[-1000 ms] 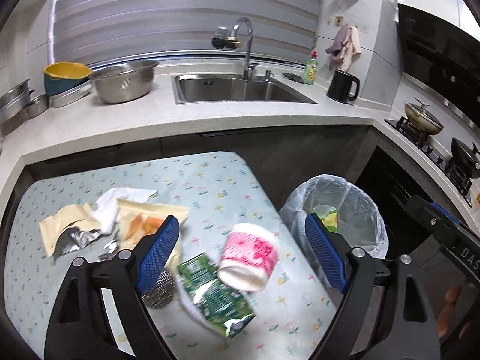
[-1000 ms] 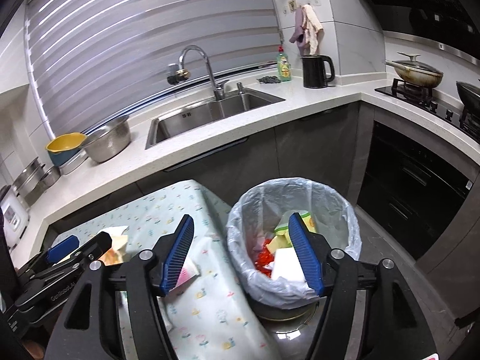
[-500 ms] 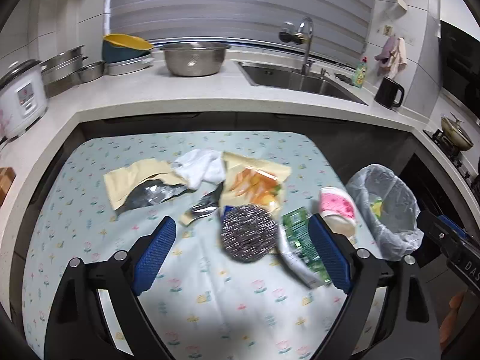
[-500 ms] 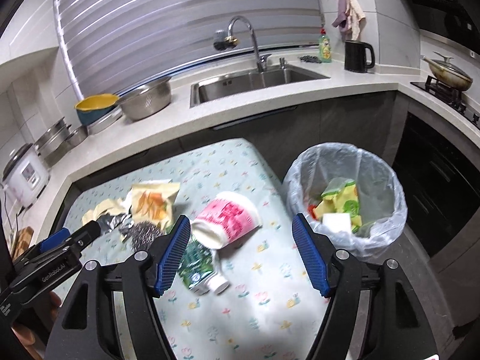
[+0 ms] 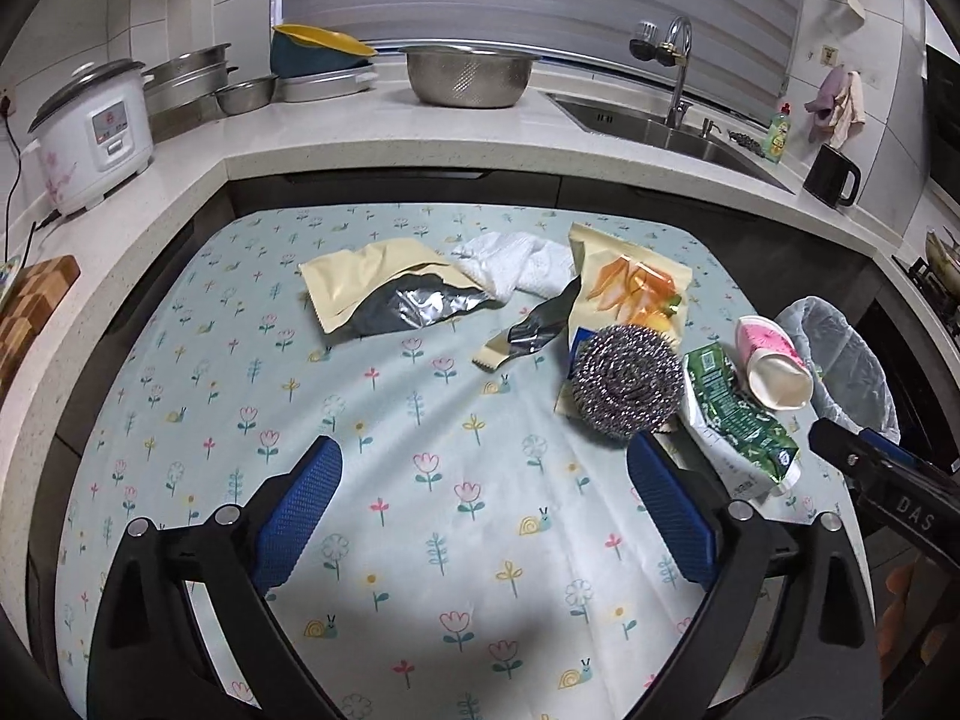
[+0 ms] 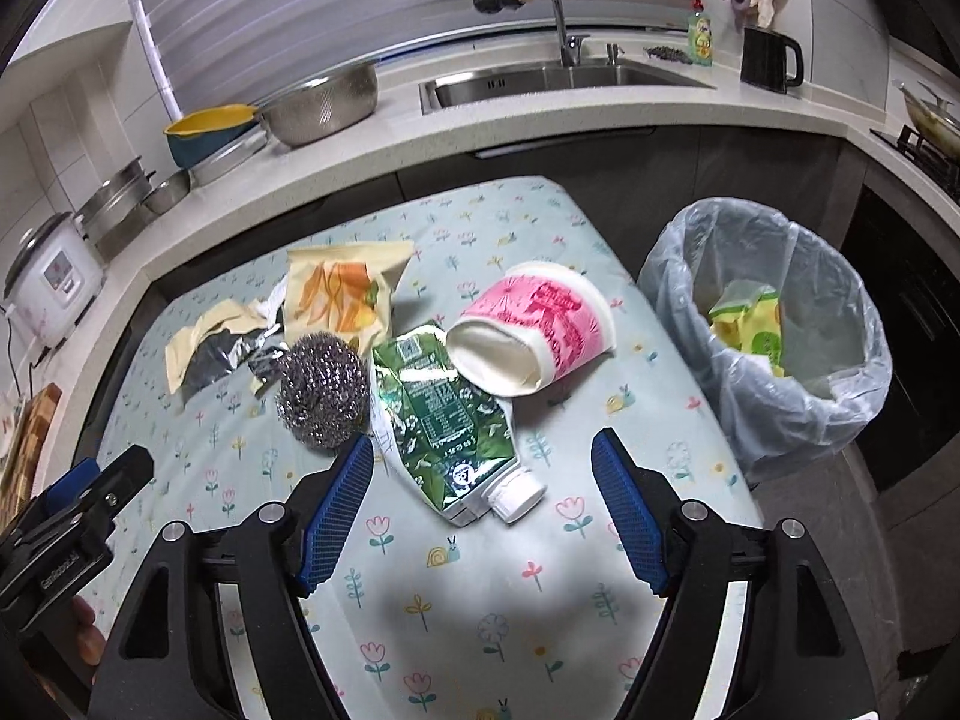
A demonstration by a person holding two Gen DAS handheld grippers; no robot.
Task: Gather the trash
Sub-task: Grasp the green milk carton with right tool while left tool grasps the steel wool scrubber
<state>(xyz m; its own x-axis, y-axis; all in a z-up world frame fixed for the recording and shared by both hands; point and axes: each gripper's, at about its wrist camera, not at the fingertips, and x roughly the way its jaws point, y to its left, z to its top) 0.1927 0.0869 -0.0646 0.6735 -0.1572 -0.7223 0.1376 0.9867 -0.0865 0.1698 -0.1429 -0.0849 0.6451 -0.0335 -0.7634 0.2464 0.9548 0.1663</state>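
Observation:
Trash lies on the flowered table [image 5: 372, 480]: a pink cup [image 6: 534, 330] on its side, a green carton [image 6: 450, 420], a steel scourer [image 6: 321, 387], an orange snack bag [image 6: 339, 294], a beige foil pouch [image 5: 384, 294] and a white cloth [image 5: 516, 264]. My right gripper [image 6: 480, 510] is open and empty, above the table just short of the green carton. My left gripper [image 5: 480, 516] is open and empty, over bare cloth, with the scourer [image 5: 624, 387] just beyond its right finger. The lined bin [image 6: 774, 324] stands right of the table and holds yellow wrappers.
A counter runs behind the table with a sink [image 6: 564, 81], a steel colander [image 5: 468, 75], a rice cooker [image 5: 90, 132] and a black kettle [image 6: 768, 57]. A stove [image 6: 930, 144] is at the far right. A chopping board [image 5: 30, 300] lies at the left.
Both grippers have swung left, away from the bin and back over the table. The trash now lies farther ahead of the left gripper. Both stayed open and empty.

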